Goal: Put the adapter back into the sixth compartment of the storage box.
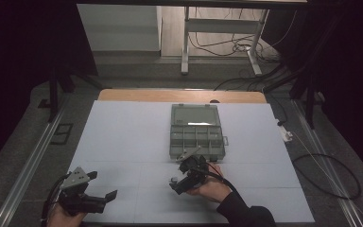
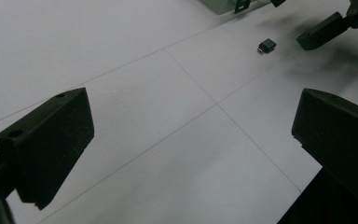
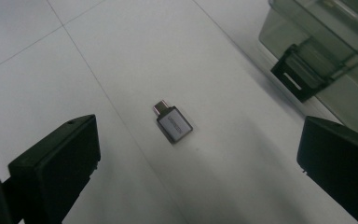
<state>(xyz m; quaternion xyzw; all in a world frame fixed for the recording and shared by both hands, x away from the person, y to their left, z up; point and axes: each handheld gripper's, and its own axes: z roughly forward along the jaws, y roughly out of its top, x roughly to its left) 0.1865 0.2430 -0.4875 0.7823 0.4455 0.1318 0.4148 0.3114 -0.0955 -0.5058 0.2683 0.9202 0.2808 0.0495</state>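
Observation:
A small grey USB adapter with a short metal plug lies flat on the white table mat. It sits between the two wide-apart jaws of my right gripper, which touch nothing. In the high view that right gripper hovers just in front of the clear plastic organiser box, with the adapter under it. My left gripper stands open and empty at the front left of the mat. In its own view the left gripper looks across bare mat toward the adapter far off.
The organiser box has its lid open toward the back and several empty compartments; its black latch faces my right gripper. The white mat covers the wooden table. Cables lie on the floor at the right.

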